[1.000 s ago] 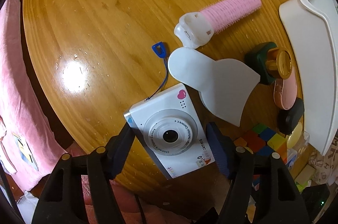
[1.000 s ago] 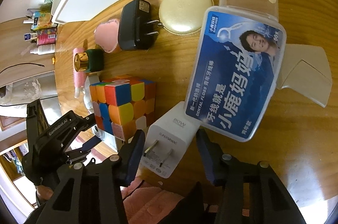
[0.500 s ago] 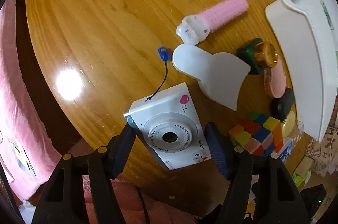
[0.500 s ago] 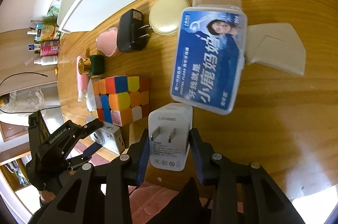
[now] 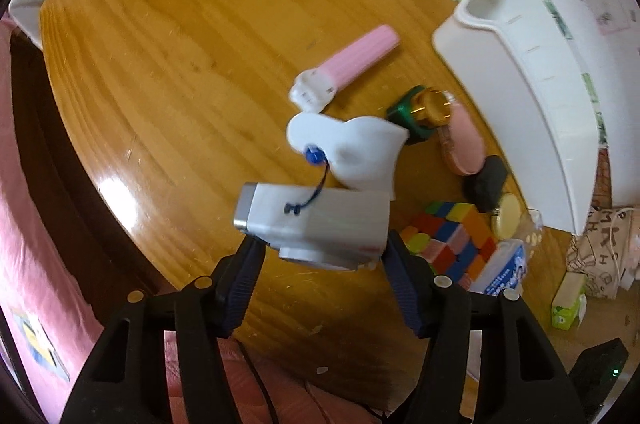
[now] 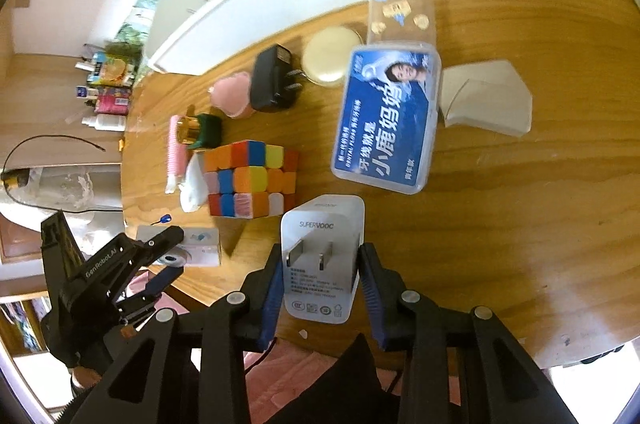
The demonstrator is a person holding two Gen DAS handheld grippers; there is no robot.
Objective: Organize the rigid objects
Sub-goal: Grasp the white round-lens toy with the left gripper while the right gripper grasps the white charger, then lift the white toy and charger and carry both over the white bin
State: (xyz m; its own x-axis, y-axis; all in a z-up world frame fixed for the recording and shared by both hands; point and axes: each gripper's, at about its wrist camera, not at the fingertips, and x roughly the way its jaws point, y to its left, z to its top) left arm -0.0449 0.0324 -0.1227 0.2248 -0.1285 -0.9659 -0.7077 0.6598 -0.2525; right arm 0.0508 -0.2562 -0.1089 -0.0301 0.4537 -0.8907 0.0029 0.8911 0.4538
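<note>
White camera [image 5: 316,224] clamped in left gripper [image 5: 322,256]; right gripper [image 6: 322,276] clamps charger [image 6: 322,256].

Your left wrist camera is looking steeply down, close over near edge of round wooden table [image 5: 168,72], facing white tray [image 5: 520,96] at far edge. Your right one is looking down from same near edge, further right. Both are sharing colour cube [image 5: 452,240] [image 6: 250,180].
</note>
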